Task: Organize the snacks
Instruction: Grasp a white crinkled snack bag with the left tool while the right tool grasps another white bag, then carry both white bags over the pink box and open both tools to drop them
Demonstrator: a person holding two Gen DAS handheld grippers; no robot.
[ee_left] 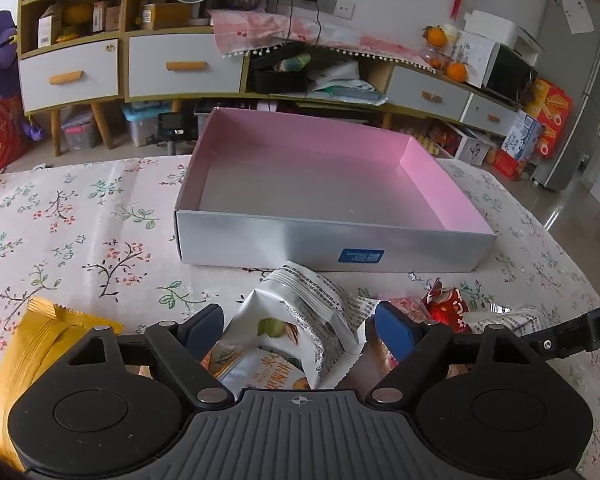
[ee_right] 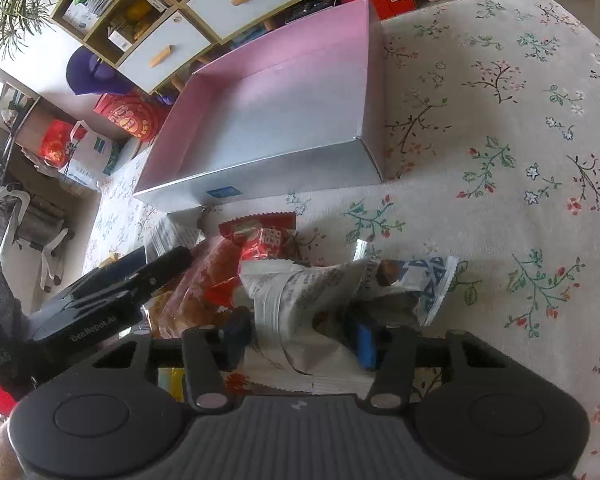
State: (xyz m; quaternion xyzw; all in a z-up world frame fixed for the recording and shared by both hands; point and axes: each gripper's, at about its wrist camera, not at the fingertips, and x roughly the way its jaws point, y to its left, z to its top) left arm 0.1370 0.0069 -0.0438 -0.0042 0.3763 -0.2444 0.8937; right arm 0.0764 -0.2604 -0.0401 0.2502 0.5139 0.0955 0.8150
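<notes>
An empty silver box with a pink inside [ee_left: 312,184] stands on the floral tablecloth; it also shows in the right wrist view [ee_right: 268,120]. A pile of snack packets lies in front of it. My left gripper [ee_left: 300,332] is open, its jaws on either side of a white printed packet [ee_left: 312,304] that lies on an orange-and-white packet [ee_left: 260,372]. My right gripper [ee_right: 300,338] is open around another white printed packet [ee_right: 300,292]. A red packet [ee_right: 264,236] and a blue-and-white bar [ee_right: 416,280] lie beside it.
A yellow packet [ee_left: 32,344] lies at the left of the pile. A red packet [ee_left: 446,306] lies at the right. The other gripper's body [ee_right: 112,292] is close on the left. Cabinets with drawers [ee_left: 180,64] stand behind the table.
</notes>
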